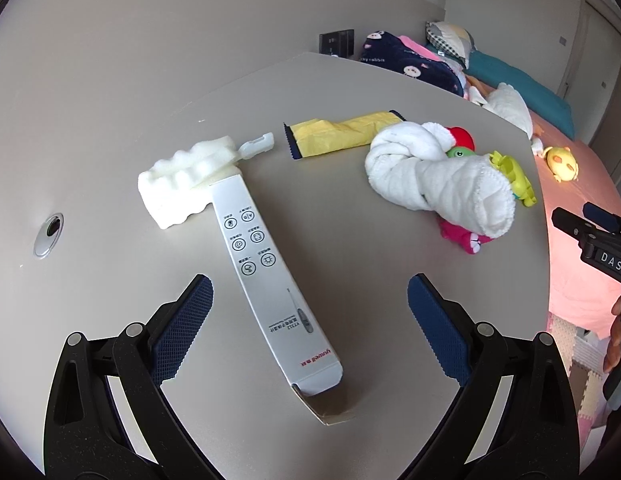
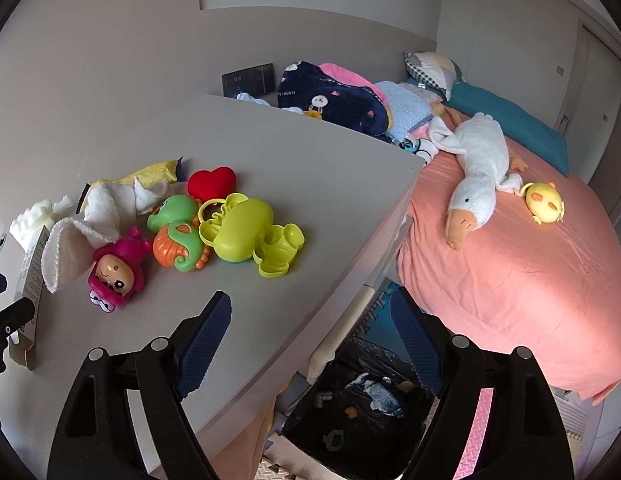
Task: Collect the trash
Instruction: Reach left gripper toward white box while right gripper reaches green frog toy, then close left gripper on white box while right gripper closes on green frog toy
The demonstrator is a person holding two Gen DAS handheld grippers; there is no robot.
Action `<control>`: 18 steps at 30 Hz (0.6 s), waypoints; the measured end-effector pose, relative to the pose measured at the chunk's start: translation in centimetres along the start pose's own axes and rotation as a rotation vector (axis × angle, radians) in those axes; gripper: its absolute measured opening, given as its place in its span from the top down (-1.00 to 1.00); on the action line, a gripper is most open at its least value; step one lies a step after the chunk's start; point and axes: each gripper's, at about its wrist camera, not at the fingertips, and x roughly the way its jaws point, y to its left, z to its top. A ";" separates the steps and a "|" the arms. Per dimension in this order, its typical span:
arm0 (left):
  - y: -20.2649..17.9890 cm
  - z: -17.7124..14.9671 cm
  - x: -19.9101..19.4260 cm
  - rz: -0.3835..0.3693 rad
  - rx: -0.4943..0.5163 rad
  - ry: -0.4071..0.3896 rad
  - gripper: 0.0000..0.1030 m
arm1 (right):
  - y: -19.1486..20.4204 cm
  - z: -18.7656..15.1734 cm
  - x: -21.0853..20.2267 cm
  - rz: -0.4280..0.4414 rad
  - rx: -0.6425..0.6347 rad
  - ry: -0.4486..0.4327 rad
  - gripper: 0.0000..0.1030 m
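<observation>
Box: long silver carton [image 1: 266,276] lying flat on the grey table [image 1: 110,160], its long axis running from the near open end, flap hanging out, up and away to the far end, which rests on the white foam block [image 1: 182,184].
Box writing: red "yuwell" near the open end, a small thermometer drawing beside it, then six round icons in pairs further up (their captions are too small for me to read).
Left gripper: [image 1: 310,320] jaws spread wide, one blue pad on each side of the carton, neither touching it.
Right gripper: [image 2: 310,332] jaws well apart with nothing between them, held over the table's edge.
Other trash on the table: yellow wrapper [image 1: 342,136] with dark serrated ends, lying crosswise behind the carton; a small white plastic piece [image 1: 258,146] against the foam.
Bin: black-lined bin [image 2: 358,404] on the floor below the table edge, with crumpled bits inside, one bluish, the rest hard to make out.
Toys: white cloth [image 1: 438,172] bundled beside a pink doll [image 2: 116,276], a green and orange seahorse [image 2: 178,236], a red heart [image 2: 211,184] and a lime plastic toy [image 2: 250,236].
Bed: pink sheet [image 2: 510,280] with a goose plush [image 2: 476,176] and a yellow chick [image 2: 544,202].
Blanket writing: "rabbit" on the navy blanket [image 2: 330,100].
</observation>
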 end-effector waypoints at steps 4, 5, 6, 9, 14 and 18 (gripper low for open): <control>1.0 -0.1 1.1 0.000 -0.042 0.023 -0.80 | 0.9 0.2 1.4 0.015 -0.039 0.019 -0.59; 1.2 -0.1 1.4 -0.002 -0.049 0.027 -0.67 | 1.1 0.4 1.8 0.016 -0.051 0.021 -0.59; 1.4 -0.1 1.6 -0.003 -0.060 0.032 -0.55 | 1.3 0.5 2.1 0.013 -0.061 0.022 -0.59; 2.2 -0.3 2.2 -0.011 -0.096 0.044 -0.38 | 1.6 0.8 2.8 0.016 -0.074 0.022 -0.59; 2.7 -0.6 2.1 0.006 -0.096 0.018 -0.26 | 2.4 1.4 3.7 0.013 -0.117 0.007 -0.69; 2.9 -0.8 1.9 0.017 -0.090 -0.002 0.10 | 3.2 1.9 4.5 -0.013 -0.174 -0.014 -0.70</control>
